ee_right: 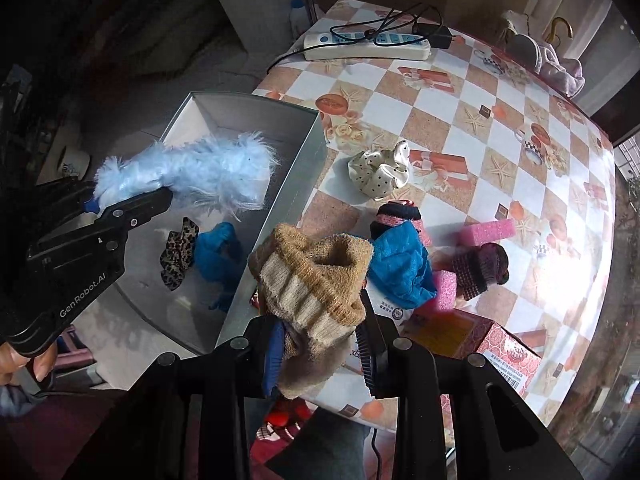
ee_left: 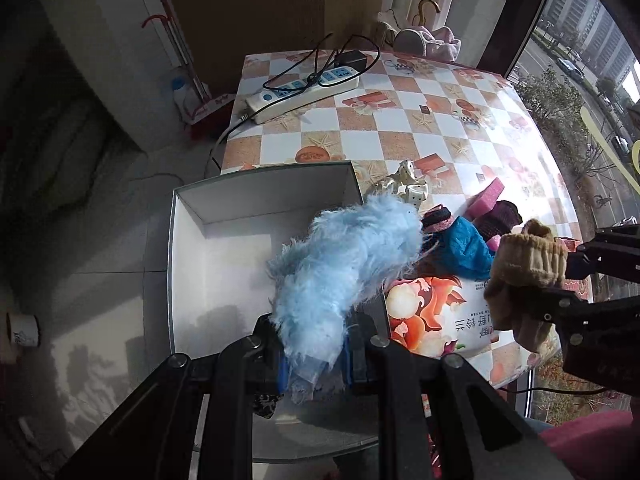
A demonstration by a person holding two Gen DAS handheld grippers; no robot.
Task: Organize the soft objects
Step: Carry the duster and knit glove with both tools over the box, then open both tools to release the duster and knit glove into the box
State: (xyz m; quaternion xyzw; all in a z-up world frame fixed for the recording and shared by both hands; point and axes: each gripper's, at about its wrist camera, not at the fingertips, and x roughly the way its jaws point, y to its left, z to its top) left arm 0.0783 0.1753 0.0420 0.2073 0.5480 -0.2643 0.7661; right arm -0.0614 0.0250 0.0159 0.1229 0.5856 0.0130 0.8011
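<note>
My left gripper (ee_left: 314, 346) is shut on a fluffy light-blue item (ee_left: 344, 260) and holds it over the open grey box (ee_left: 188, 216); it also shows in the right wrist view (ee_right: 200, 172). My right gripper (ee_right: 320, 348) is shut on a beige knitted sock (ee_right: 316, 276), held beside the box's right wall (ee_right: 276, 216). Inside the box lie a leopard-print scrunchie (ee_right: 178, 258) and a blue cloth (ee_right: 218, 252). On the checkered table (ee_right: 500, 128) lie a blue net cloth (ee_right: 402, 264), a cream dotted scrunchie (ee_right: 380, 172), pink sponges (ee_right: 486, 232) and dark knitted socks (ee_right: 480, 268).
A white power strip (ee_right: 368, 46) with black cables sits at the table's far end. A printed snack bag (ee_left: 436, 312) and a red carton (ee_right: 504, 344) lie at the near edge. A window runs along the right side. A small cup (ee_left: 22, 330) stands on the floor.
</note>
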